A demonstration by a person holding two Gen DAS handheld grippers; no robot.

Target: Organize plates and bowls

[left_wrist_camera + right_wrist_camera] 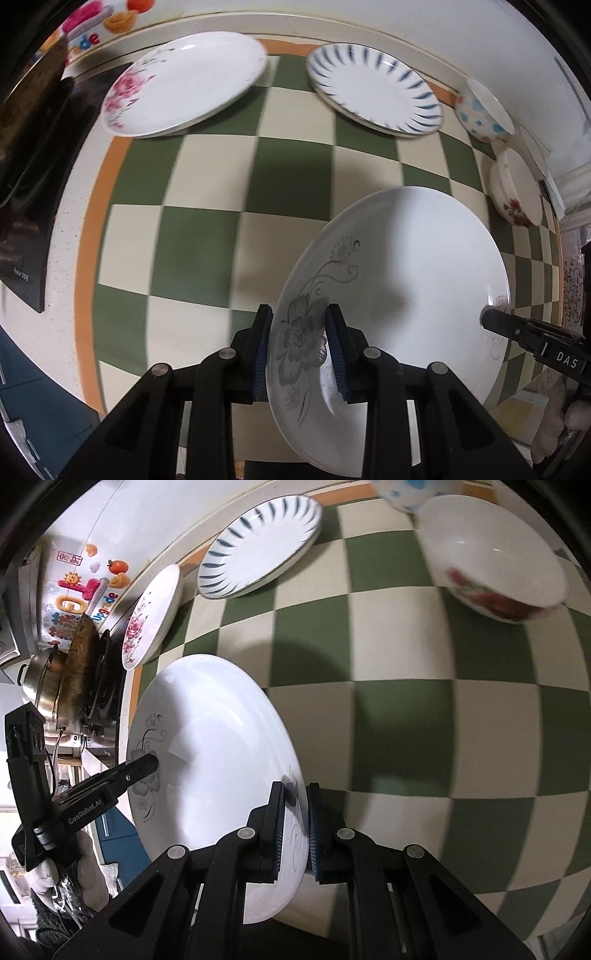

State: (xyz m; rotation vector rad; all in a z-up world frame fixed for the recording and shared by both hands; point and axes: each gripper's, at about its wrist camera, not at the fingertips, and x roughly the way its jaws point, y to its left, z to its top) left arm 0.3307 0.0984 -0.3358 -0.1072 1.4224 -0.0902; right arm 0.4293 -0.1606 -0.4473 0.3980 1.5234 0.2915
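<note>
Above the checkered tabletop (pixel 207 236), both tongs pinch the grey-flower plate (pixel 402 280) by opposite rims: left tongs (pixel 299 350) on the flowered edge, right tongs (pixel 295 827) across from it. Pink-flower plate (pixel 184 81) and striped plate (pixel 373 88) lie beyond.

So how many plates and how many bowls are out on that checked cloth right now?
Plates: 3 – grey-flower plate held by both grippers, pink-flower plate, blue-striped plate.
Bowls: 2 – blue-dotted bowl, red-flower bowl.
Total: 5
</note>
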